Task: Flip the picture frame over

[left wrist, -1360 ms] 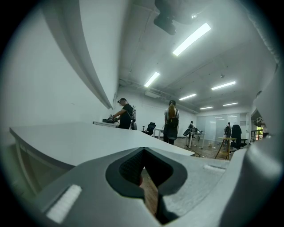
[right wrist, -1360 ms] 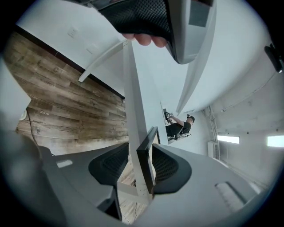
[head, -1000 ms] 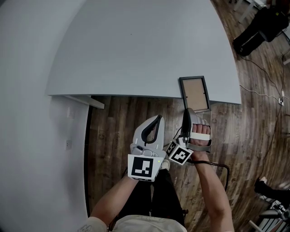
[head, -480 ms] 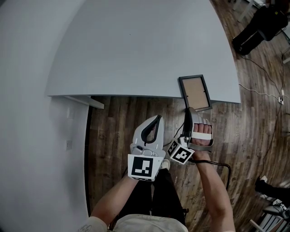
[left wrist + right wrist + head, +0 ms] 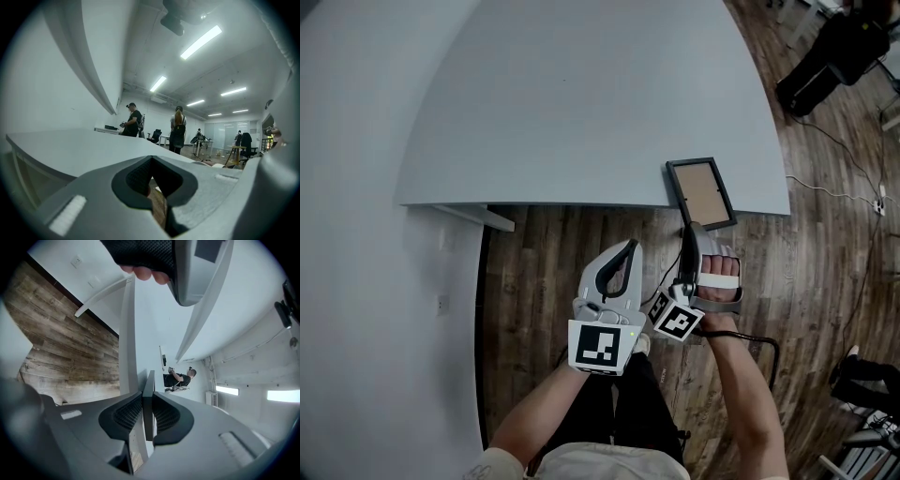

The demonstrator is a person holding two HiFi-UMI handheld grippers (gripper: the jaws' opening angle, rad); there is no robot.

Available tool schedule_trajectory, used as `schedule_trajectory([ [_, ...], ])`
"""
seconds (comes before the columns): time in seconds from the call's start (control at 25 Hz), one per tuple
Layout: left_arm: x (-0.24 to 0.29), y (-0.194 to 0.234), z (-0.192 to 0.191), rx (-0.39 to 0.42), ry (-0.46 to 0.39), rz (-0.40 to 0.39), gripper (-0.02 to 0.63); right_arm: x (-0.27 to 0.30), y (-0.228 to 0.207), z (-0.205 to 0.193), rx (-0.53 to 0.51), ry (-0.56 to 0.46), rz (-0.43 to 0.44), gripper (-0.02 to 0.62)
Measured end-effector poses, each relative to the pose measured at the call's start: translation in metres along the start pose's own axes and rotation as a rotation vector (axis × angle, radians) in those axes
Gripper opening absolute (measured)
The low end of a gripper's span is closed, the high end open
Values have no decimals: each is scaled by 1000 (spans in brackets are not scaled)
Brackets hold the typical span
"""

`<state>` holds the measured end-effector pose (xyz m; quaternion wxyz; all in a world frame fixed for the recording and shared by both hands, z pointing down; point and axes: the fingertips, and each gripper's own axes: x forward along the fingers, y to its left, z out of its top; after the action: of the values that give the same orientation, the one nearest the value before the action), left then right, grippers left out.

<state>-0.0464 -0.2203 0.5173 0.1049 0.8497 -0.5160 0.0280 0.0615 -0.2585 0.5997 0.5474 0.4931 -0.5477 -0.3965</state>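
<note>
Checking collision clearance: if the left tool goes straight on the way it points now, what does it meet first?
Likely the near edge of the table. The left tool, shut and empty, aims at it. Height is unclear, so it might pass just over the top.

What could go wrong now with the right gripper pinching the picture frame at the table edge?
The right gripper pinches only the thin near edge of the picture frame, so it could slip out mid-flip. The frame overhangs the table edge; a slip could drop it onto the wood floor.

Right claw [image 5: 691,231] hides the near edge of the picture frame [image 5: 701,192].
</note>
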Motion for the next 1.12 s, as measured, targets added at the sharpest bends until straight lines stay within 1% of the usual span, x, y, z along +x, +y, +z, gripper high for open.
schedule_trajectory([
  [0.4, 4, -1, 17, 11, -19, 11, 0, 1, -19, -4, 21, -14, -9, 91],
  [0.56, 5, -8, 22, 16, -21, 16, 0, -1, -29, -10, 32, -24, -15, 91],
  [0.72, 10, -18, 32, 29, -55, 25, 0, -2, -44, -21, 51, -33, -30, 91],
  [0.96, 9, -14, 40, 18, -51, 26, 0, -6, -63, -18, 109, -42, -56, 91],
  [1.12, 8, -2, 44, 9, -102, 34, 0, -5, -69, -10, 135, -37, -68, 91],
])
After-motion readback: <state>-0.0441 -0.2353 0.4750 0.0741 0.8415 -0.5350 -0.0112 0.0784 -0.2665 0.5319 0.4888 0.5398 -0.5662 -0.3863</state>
